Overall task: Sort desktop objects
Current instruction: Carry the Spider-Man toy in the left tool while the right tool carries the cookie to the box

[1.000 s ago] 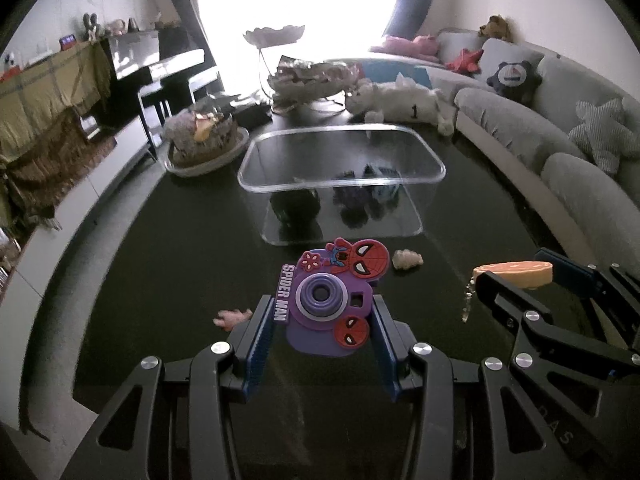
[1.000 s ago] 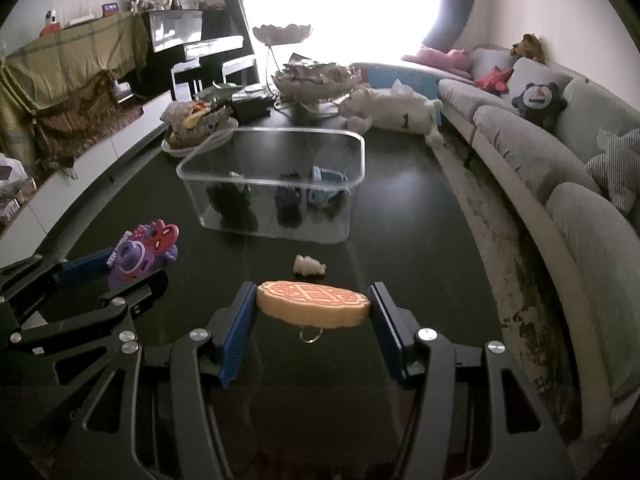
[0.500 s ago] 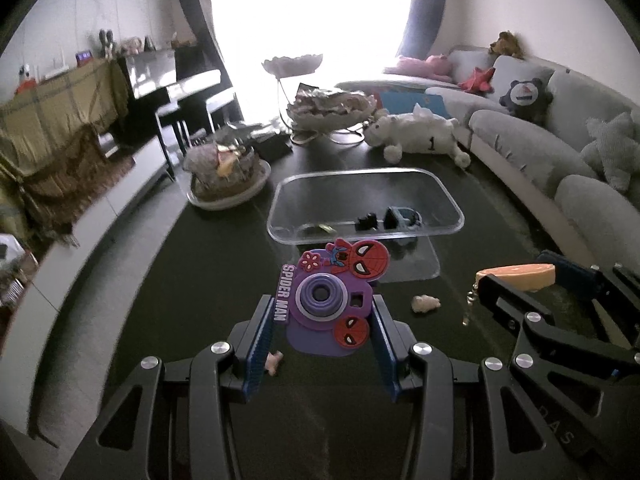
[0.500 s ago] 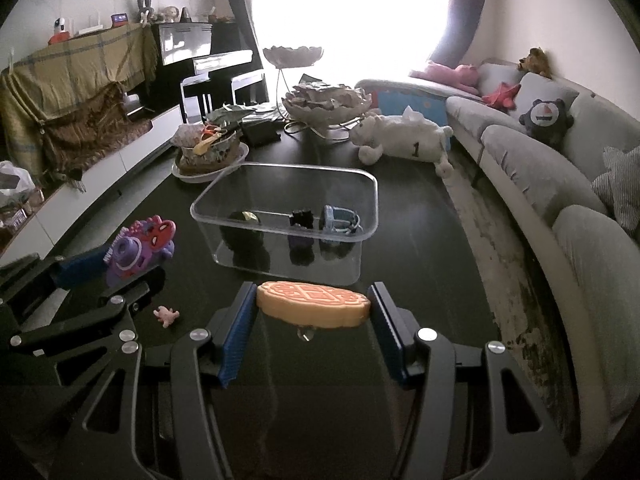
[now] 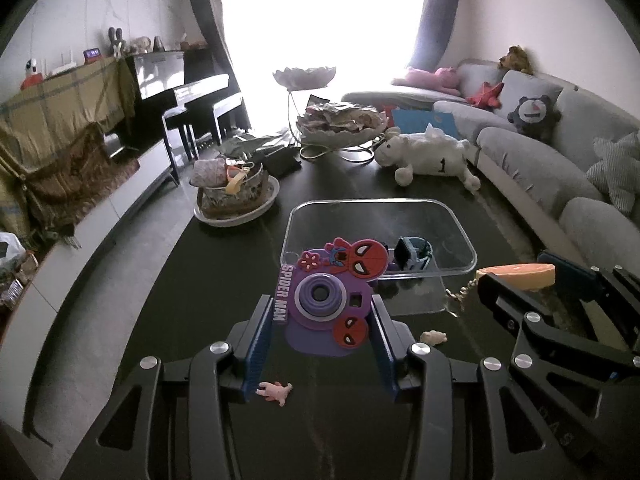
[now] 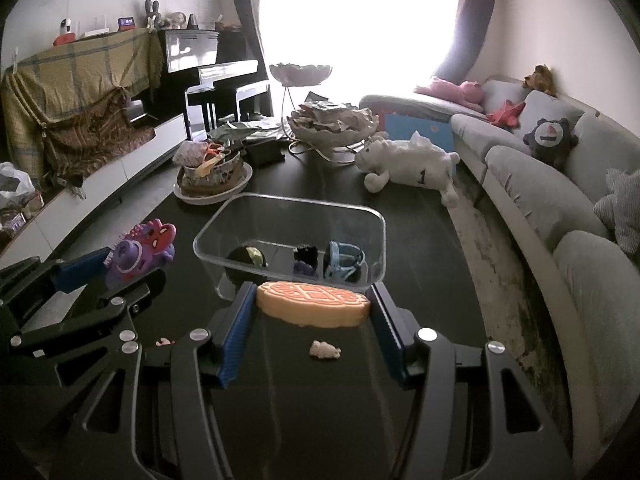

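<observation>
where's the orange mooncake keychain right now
The orange mooncake keychain is clamped between the right gripper pads, raised over the dark table just short of the clear bin; the left wrist view shows it at far right.

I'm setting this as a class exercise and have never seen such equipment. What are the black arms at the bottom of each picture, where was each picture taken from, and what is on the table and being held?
No robot here: a person holds a two-finger gripper in each hand, and each carries a wide-angle camera looking along its fingers. One picture comes from the left gripper, which is shut on a purple Spider-Man toy camera. The other comes from the right gripper, shut on an orange mooncake-shaped keyring. Each gripper shows at the edge of the other's view. On the dark table a clear plastic box already holds a few small items, including a blue watch. Two tiny figures, one pink and one cream, lie loose on the table.
</observation>
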Demonstrator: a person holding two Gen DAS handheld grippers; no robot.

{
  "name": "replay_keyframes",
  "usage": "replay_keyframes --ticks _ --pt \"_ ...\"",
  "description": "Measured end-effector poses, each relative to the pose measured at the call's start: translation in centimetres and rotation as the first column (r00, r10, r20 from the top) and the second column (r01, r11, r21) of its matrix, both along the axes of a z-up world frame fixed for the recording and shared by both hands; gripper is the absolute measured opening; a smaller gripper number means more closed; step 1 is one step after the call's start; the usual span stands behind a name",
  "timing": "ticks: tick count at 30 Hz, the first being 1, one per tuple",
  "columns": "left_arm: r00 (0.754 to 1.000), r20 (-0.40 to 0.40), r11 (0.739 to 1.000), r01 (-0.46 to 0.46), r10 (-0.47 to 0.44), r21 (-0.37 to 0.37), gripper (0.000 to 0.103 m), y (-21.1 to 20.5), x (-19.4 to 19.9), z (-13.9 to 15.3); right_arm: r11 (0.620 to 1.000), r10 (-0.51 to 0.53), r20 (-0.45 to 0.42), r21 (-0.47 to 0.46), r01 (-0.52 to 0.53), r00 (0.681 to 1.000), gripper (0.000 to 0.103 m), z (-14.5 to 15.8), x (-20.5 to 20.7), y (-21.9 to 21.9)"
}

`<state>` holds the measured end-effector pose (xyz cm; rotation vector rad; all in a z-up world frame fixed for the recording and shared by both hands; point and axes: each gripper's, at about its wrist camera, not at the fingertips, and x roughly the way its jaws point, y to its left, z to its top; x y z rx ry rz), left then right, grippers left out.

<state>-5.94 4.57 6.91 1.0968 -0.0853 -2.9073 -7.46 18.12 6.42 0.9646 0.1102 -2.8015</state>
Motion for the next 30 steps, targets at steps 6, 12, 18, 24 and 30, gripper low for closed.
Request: replay_keyframes --ticks 6,12,18,24,30 --pt "1.0 -0.02 1.0 -0.014 0.013 -0.019 0.041 -0.3 -1.1 0.8 1.0 0.002 -0.011 0.008 -0.002 1.0 0.054 0.8 -1.4 -0.6" --pt "1.0 -0.022 1.0 -0.022 0.022 0.005 0.041 -0.9 -2.9 1.4 1.0 0.008 -0.006 -0.009 -0.008 1.0 0.054 1.3 -3.3 -0.9" --pt "0.999 -0.029 1.0 -0.023 0.024 0.012 0.041 -0.9 -4.8 1.8 1.0 -0.001 -0.006 -0.006 0.001 1.0 0.054 1.9 -5.1 -0.9" --pt "1.0 -0.025 1.0 0.001 -0.001 -0.015 0.041 -0.4 -7.0 2.1 1.0 -0.013 0.007 -0.014 0.013 1.0 0.054 2.1 -7.0 -0.6" --pt "1.0 0.005 1.0 0.014 -0.014 0.002 0.041 -0.5 -9.7 1.7 1.0 -0.015 0.034 -0.024 0.016 0.999 0.054 1.6 -9.2 -0.4"
